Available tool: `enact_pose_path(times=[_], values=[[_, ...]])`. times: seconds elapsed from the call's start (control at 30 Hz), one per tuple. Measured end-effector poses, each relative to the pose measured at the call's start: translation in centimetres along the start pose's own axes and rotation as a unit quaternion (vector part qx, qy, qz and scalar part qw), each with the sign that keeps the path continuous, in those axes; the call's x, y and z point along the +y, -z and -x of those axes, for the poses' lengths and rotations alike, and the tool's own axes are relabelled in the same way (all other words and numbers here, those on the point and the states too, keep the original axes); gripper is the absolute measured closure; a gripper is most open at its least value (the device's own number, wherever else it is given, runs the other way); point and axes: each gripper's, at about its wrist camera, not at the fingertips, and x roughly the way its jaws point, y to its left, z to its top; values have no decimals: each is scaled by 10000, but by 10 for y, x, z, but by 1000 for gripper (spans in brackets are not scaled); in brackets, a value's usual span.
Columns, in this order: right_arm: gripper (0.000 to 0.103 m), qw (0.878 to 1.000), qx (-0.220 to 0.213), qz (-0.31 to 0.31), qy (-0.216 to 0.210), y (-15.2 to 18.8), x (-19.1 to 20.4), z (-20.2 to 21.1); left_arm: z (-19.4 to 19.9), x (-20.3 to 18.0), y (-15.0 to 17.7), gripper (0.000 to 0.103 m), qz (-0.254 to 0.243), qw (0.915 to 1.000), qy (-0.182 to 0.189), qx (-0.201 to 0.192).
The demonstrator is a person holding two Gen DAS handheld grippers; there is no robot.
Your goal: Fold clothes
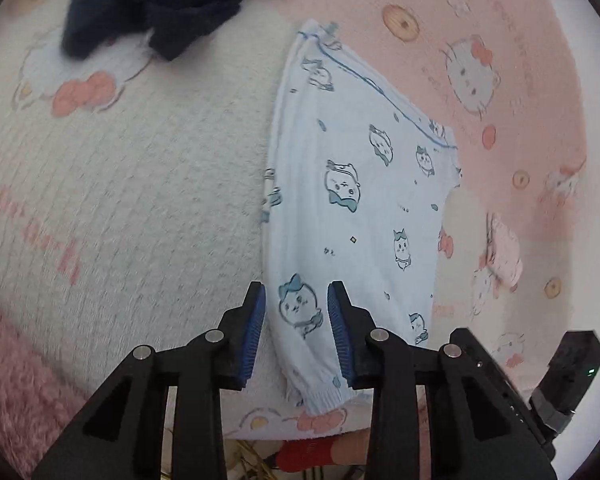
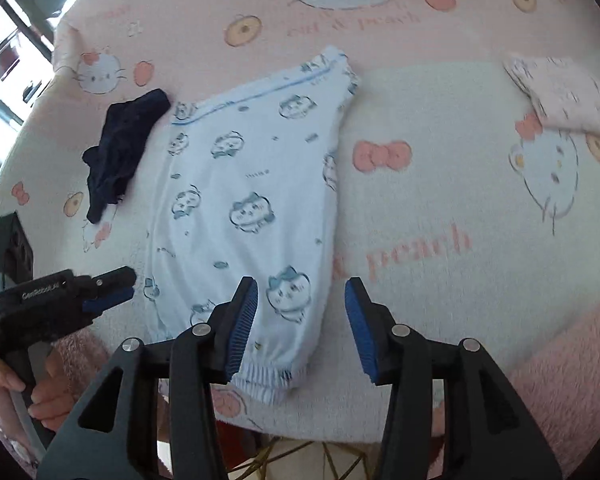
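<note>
Presently laid flat on the pink-and-white fleece blanket with cat and peach prints (image 2: 440, 208): light-blue cotton trousers printed with small cartoon creatures (image 2: 244, 208), legs apparently doubled one over the other, elastic cuff toward the near edge, waistband away. Lengthwise fold judged in place; crosswise fold not present. Left gripper (image 1: 296, 332) poised above the cuff end, blue-padded fingers parted, nothing between them. Right gripper (image 2: 302, 322) likewise spread over the same end, holding nothing. Placement judged to suit a grasp at the cuff, or equally a release just made there. Crumpled navy garment (image 2: 120, 152) just beside the trousers, unfolded. Folded pale-pink printed cloth (image 2: 564, 96) well apart, set aside as though finished. Lower layers of the trousers hidden; layer count unconfirmed. Blanket edges cut off by fisheye rim; motion blur softens the blanket's surface.
</note>
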Motion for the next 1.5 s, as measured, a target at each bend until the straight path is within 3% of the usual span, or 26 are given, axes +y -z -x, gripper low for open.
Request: enact_pose_path(times=[0.1,0.17,0.2,0.23,0.27,0.3,0.4,0.47,0.53,0.63,0.67,0.73,0.8,0.87,0.97,1.03,1.07,1.17,1.23,1.3,1.33,1.4,1.5], values=[[57,9993,179,327,65,-3,13,-25,-21,-17,3,72,-660,9945,-786,224],[58,9939,706,592,613,8,10,-49,-18,-25,9,74,-1051,9863,-1265,148],[58,9939,569,733,599,12,8,-46,-16,-25,11,68,-1110,9821,-1519,90],[58,9910,609,791,888,14,6,-42,-14,-24,14,60,-1167,9772,-1771,33],[53,9906,630,739,963,15,2,-37,-11,-23,17,51,-1181,9731,-1980,-11],[52,9902,647,683,1029,16,-2,-33,-9,-21,18,52,-1090,9739,-1992,-22],[52,9981,398,142,439,16,-11,-14,0,-23,26,54,-864,9890,-1198,-78],[52,9990,328,241,190,16,-1,-14,-2,-27,32,54,-839,9933,-790,-12],[52,9991,263,343,-49,15,8,-13,-13,-30,38,54,-1019,9878,-1167,153],[52,9938,794,626,468,32,10,-34,-10,-27,43,53,-958,9835,-1504,312],[52,9947,784,543,381,33,8,-29,-5,-23,42,53,-719,9880,-1322,355],[52,9962,762,378,206,36,3,-18,0,-12,44,54,-287,9970,-567,448],[52,9966,810,130,-125,39,-3,-11,-1,0,45,53,102,9982,85,592],[52,9938,919,-194,-594,42,-11,-9,-10,8,46,57,341,9964,276,724],[68,9909,1025,-373,-787,46,-19,-12,-6,16,53,58,416,9958,451,683],[74,9885,1096,-492,-916,49,-24,-14,1,30,58,69,465,9944,649,686],[80,9872,1131,-552,-980,51,-26,-15,1,30,61,72,477,9944,648,686],[81,9834,1219,-682,-1157,55,-32,-18,-2,29,69,75,511,9943,641,684],[77,9808,1228,-807,-1284,51,-31,-29,-10,19,64,74,517,9947,607,653],[64,9791,1203,-878,-1386,49,-29,-30,-15,11,61,74,419,9957,531,628],[65,9788,1174,-889,-1425,50,-28,-26,-15,8,60,74,389,9962,487,601],[90,9781,1116,-910,-1505,50,-27,-18,-10,4,62,85,339,9973,390,531],[92,9768,1028,-943,-1623,52,-24,-6,14,-3,65,86,279,9972,596,365]])
